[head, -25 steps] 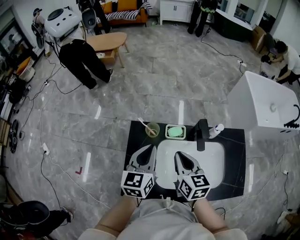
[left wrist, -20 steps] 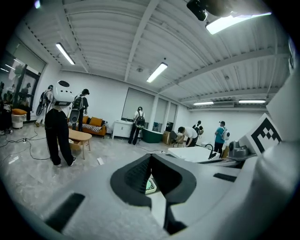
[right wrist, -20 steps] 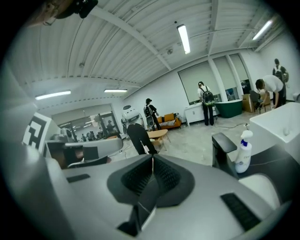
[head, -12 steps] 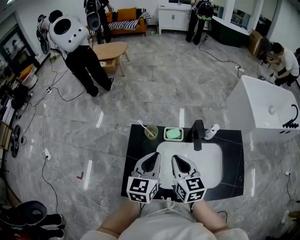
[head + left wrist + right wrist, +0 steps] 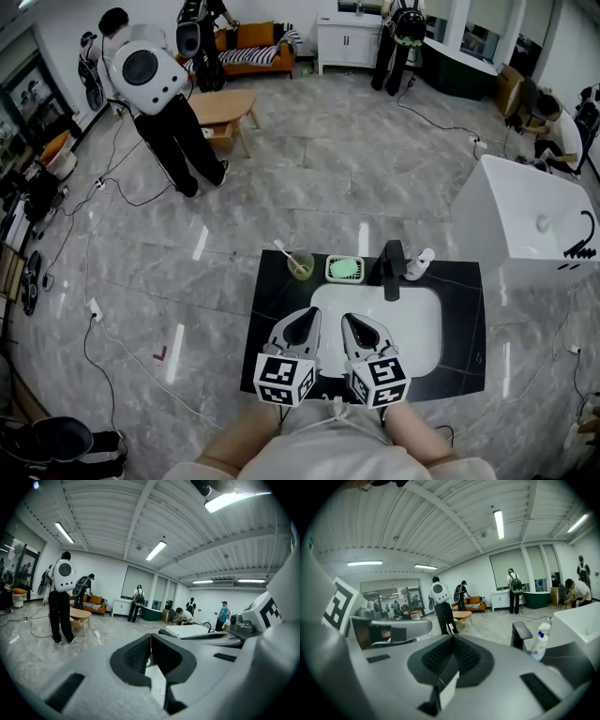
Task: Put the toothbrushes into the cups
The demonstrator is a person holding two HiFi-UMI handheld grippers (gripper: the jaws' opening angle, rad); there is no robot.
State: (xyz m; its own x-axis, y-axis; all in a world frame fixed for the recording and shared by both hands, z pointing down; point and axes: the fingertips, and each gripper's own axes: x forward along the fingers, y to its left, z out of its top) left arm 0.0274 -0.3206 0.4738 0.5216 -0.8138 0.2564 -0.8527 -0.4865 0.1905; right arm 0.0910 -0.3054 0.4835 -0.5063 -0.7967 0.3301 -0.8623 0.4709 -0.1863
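Observation:
A pale green cup (image 5: 301, 265) stands at the back left of the black counter (image 5: 464, 347), with a white toothbrush (image 5: 284, 249) leaning out of it to the left. My left gripper (image 5: 308, 316) and right gripper (image 5: 348, 320) hover side by side over the front of the white sink (image 5: 417, 323), well short of the cup. Both are shut with nothing between the jaws. In the left gripper view the left gripper's (image 5: 151, 637) jaws meet at a point, and in the right gripper view so do the right gripper's (image 5: 453, 637). I see no other toothbrush.
Behind the sink stand a green soap dish (image 5: 344, 269), a black faucet (image 5: 389, 267) and a white spray bottle (image 5: 419, 263). A white bathtub (image 5: 534, 220) stands to the right. Several people and a wooden table (image 5: 217, 103) are farther back, with cables on the floor.
The left gripper has shifted right, closer to the right gripper. Both stay shut over the sink. The person with the white backpack has moved in the background.

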